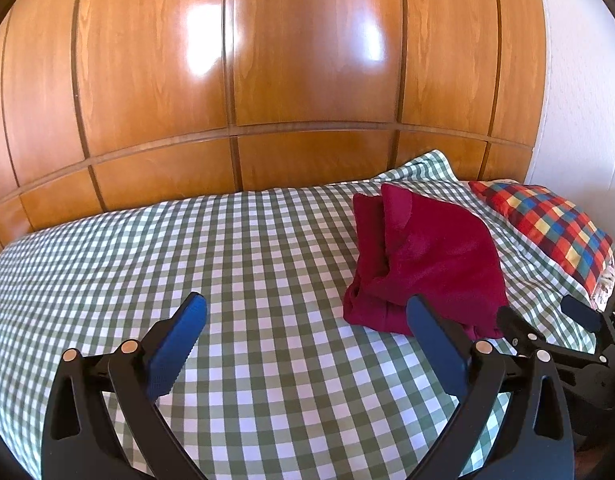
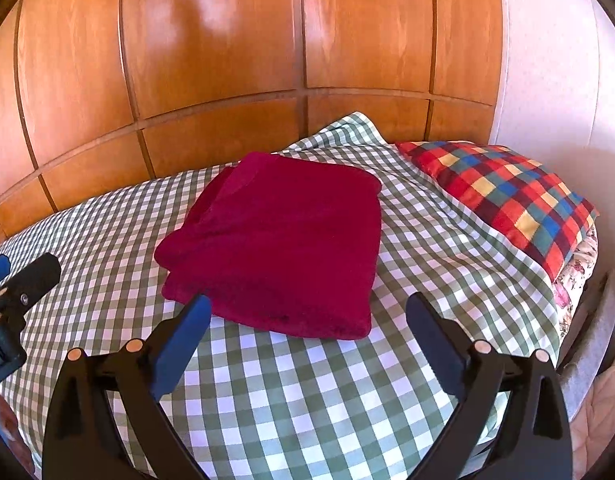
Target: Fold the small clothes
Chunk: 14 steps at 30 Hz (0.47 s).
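Note:
A dark red fleece garment lies folded into a rough rectangle on the green-and-white checked bed cover. In the left wrist view the red garment sits to the right, with one flap standing up along its left side. My left gripper hovers open over bare cover, its right finger just in front of the garment's near edge. My right gripper is open too, its jaws spread on either side of the garment's near edge, holding nothing. The right gripper also shows at the left view's right edge.
A multicoloured checked pillow lies at the right, by a white wall. Glossy wooden wardrobe doors rise behind the bed. The bed's right edge drops off near a floral sheet. Open checked cover stretches left of the garment.

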Motion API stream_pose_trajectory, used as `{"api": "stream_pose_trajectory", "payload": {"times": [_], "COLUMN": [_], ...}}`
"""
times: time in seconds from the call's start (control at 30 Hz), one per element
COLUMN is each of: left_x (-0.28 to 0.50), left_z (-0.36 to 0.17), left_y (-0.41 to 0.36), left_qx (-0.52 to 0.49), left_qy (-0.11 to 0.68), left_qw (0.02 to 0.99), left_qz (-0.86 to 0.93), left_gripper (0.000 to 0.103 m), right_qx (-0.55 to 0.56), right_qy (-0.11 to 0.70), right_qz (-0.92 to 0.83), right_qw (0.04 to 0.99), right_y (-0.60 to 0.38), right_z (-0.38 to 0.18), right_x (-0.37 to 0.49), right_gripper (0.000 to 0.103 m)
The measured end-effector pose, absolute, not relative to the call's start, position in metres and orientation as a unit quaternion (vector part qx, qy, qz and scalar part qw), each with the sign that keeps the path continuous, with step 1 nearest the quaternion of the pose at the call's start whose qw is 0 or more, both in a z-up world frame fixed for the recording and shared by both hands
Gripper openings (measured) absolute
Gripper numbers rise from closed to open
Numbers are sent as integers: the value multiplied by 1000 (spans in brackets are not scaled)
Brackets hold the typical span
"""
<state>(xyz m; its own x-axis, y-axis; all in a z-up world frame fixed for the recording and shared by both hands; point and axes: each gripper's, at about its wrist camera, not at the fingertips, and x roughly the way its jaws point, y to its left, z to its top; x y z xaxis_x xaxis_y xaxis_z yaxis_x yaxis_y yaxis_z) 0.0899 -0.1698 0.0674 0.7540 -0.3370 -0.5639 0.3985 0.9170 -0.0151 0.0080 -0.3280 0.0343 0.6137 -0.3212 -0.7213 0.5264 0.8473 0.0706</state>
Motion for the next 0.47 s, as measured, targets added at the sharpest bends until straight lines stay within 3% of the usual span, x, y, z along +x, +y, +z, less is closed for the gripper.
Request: {"api": "stream_pose_trajectory", "payload": {"times": [0.47], "left_x": [102], "left_z": [49], "left_y": [-164], "left_qx": [54], "left_qy": [328], "left_qw": [926], "left_qz": [-181], "left_gripper": [99], "right_qx": [156], "right_qy": [363], "right_qz": [-275], "right_qw": [876], "right_y": [-356], "right_z": [32], "right_x": [7], "right_gripper": [98]}}
